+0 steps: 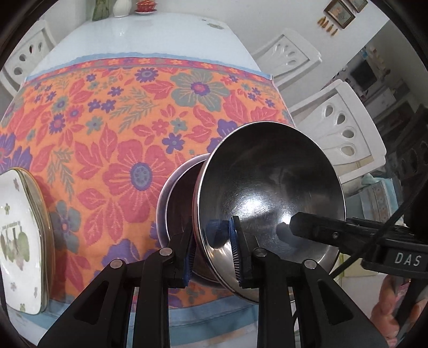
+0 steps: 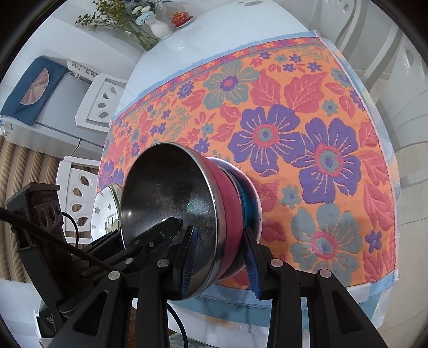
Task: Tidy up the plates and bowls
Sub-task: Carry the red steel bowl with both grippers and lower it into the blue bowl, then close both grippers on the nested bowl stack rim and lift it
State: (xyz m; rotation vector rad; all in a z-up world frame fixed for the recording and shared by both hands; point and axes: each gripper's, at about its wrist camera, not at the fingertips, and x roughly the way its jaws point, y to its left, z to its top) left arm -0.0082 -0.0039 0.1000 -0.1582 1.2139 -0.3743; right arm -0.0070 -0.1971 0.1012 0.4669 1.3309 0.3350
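Both grippers, left (image 1: 214,251) and right (image 2: 219,257), clamp opposite rims of one tilted steel bowl (image 1: 270,192) nested in stacked bowls (image 2: 240,198), plates (image 1: 24,241) off the left gripper's left

Place: home dining room
Signs: table (image 1: 149,34) with flowered cloth (image 1: 112,112), white chairs (image 1: 345,125), vase of flowers (image 2: 157,26), framed pictures (image 1: 339,12)

Orange floral cloth (image 1: 107,128); pink-sided steel bowl (image 2: 171,203) on blue one (image 2: 248,198).
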